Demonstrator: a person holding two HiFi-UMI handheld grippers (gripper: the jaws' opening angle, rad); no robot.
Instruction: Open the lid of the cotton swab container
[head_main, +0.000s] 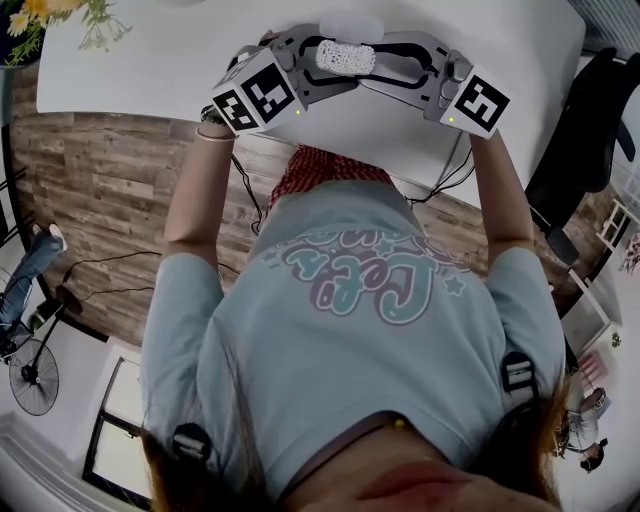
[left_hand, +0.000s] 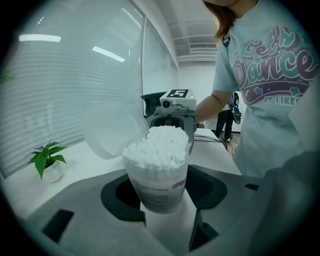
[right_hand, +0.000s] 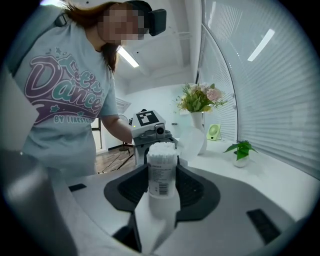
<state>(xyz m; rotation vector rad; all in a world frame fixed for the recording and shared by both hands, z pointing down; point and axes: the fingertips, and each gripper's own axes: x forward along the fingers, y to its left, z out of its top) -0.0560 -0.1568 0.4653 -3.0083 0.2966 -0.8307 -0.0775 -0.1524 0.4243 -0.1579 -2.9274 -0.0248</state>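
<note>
Now the clear round plastic tub of white cotton swabs (right_hand: 161, 175) is gripped tight at its sides by the right gripper (right_hand: 161, 195), over the white table (head_main: 150, 60). Its thin see-through lid (left_hand: 111, 131) is already tipped back. The left gripper (left_hand: 161, 200) is spread wide round the tub, which does not seem to be squeezed by it. The tub should be held upright and set down gently, so no swabs are spilled.
</note>
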